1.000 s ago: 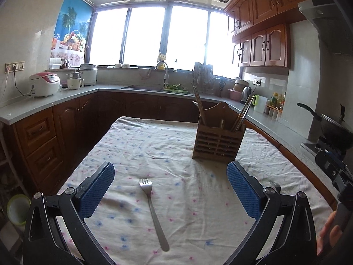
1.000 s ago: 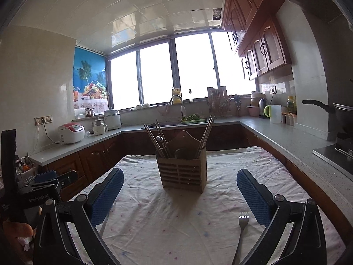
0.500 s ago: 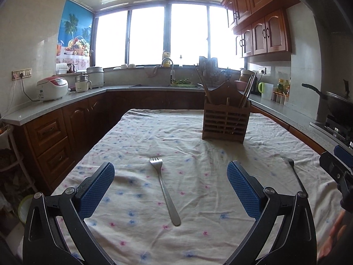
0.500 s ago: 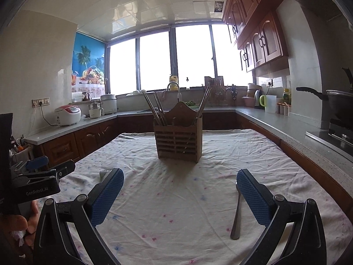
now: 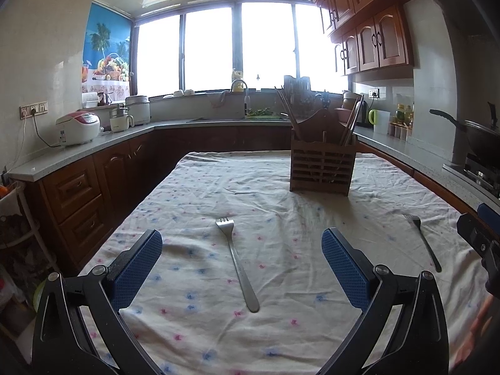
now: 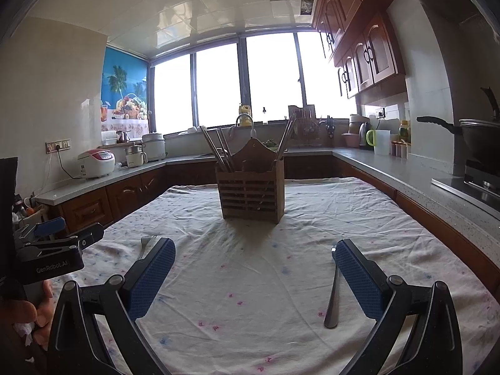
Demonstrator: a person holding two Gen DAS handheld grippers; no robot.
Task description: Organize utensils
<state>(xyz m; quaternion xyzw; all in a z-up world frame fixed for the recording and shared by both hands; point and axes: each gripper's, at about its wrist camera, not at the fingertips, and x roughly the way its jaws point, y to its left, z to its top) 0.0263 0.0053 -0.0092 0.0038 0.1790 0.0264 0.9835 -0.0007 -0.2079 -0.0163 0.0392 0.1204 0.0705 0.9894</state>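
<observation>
A wooden utensil holder [image 5: 322, 168] with chopsticks stands on the table's far middle; it also shows in the right wrist view [image 6: 251, 195]. A steel fork [image 5: 238, 262] lies between the fingers of my open left gripper [image 5: 242, 265], tines away. A second fork [image 5: 422, 242] lies to the right. In the right wrist view that fork's handle [image 6: 332, 300] lies just inside the right finger of my open right gripper [image 6: 253, 275], and the first fork's tines [image 6: 147, 242] show behind the left finger.
The table wears a white floral cloth [image 5: 281, 218]. Counters with wood cabinets surround it. A rice cooker [image 5: 78, 128] sits at left and a wok [image 5: 478, 134] on the stove at right. The left gripper's body [image 6: 47, 250] shows at the right view's left edge.
Both grippers have lowered toward the table and levelled out. The forks now sit closer to the fingers. Both grippers stay open.
</observation>
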